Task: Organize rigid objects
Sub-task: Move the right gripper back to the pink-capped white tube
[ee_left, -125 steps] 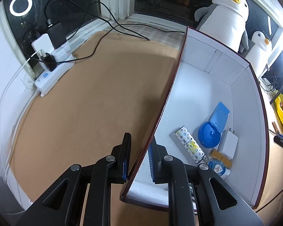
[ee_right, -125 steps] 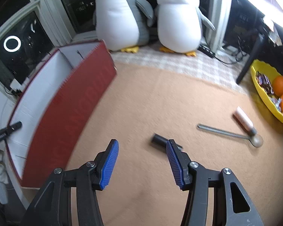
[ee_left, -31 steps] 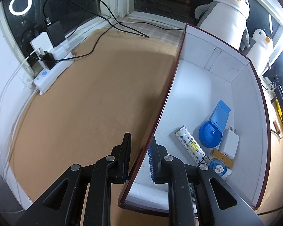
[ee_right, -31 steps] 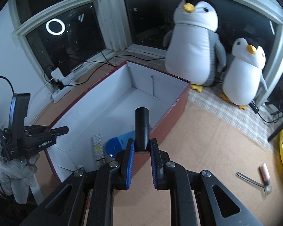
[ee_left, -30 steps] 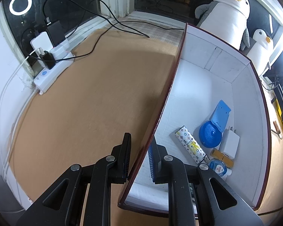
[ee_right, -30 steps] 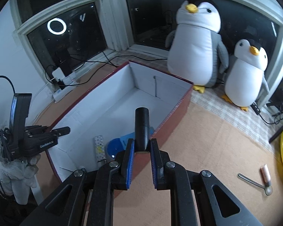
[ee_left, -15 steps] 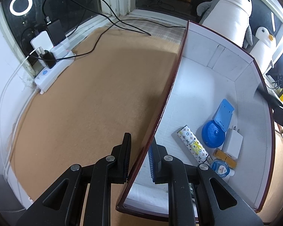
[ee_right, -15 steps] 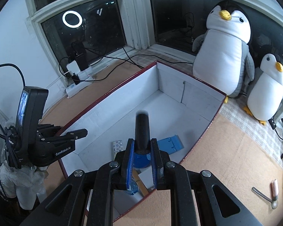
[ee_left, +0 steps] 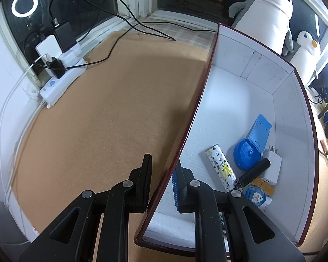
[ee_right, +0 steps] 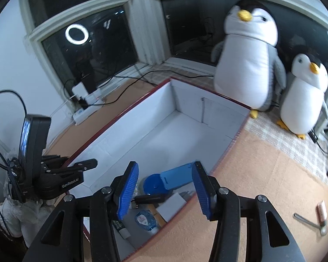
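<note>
A red box with white inside (ee_left: 247,100) stands on the cork table; it also shows in the right wrist view (ee_right: 155,126). My left gripper (ee_left: 161,184) is shut on the box's near side wall (ee_left: 185,135). A black cylinder (ee_left: 254,172) lies in the box among a blue round case (ee_left: 245,155), a patterned tube (ee_left: 218,167), a white charger (ee_left: 273,166) and a small blue-capped bottle (ee_left: 257,195). My right gripper (ee_right: 163,188) is open and empty above the box, over the black cylinder (ee_right: 149,198).
A power strip with chargers and cables (ee_left: 59,65) lies at the far left by the window. Two plush penguins (ee_right: 249,50) stand behind the box. A metal spoon (ee_right: 310,221) and a small tube (ee_right: 322,211) lie on the table at the right.
My right gripper has opened and let go of the black cylinder, which now lies in the box. My left gripper has kept its hold on the box wall.
</note>
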A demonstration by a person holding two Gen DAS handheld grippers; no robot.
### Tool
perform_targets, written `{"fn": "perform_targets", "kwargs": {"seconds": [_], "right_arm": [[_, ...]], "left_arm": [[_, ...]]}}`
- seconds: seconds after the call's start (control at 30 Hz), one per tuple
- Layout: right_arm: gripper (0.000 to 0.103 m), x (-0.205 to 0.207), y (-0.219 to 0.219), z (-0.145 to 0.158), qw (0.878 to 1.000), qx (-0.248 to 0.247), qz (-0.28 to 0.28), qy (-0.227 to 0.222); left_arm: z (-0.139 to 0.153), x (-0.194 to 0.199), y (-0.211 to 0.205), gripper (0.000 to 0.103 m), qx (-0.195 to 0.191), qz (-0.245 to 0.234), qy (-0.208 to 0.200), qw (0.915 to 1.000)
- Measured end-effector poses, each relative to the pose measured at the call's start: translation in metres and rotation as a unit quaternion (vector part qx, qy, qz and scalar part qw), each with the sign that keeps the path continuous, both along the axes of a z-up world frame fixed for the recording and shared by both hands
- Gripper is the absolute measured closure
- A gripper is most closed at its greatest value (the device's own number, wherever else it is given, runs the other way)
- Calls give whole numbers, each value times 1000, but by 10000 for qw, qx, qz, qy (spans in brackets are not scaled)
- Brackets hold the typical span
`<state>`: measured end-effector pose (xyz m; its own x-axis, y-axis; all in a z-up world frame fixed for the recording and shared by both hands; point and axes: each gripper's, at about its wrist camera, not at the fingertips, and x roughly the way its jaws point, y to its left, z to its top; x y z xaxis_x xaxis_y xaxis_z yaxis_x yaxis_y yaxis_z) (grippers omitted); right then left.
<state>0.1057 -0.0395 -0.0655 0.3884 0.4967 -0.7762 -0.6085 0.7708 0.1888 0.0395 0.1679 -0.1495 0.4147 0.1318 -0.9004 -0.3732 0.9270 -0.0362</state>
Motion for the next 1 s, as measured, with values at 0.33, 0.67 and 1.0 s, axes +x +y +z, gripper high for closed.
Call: {"fn": "perform_targets", "kwargs": {"seconds": [0.33,0.67,1.0], "right_arm": [[55,9,-107,-23,9935,216,-1079,302],[48,28,-238,-45,9681,-213,-2461,428],[48,63,-300,-71,9578,-712,-2703,663]], "left_arm": [[1,1,-5,87,127,-68,88,9999],[2,2,-12,87,345,-104,245,9991],[2,7,-18,87,583,-117,458,9972]]}}
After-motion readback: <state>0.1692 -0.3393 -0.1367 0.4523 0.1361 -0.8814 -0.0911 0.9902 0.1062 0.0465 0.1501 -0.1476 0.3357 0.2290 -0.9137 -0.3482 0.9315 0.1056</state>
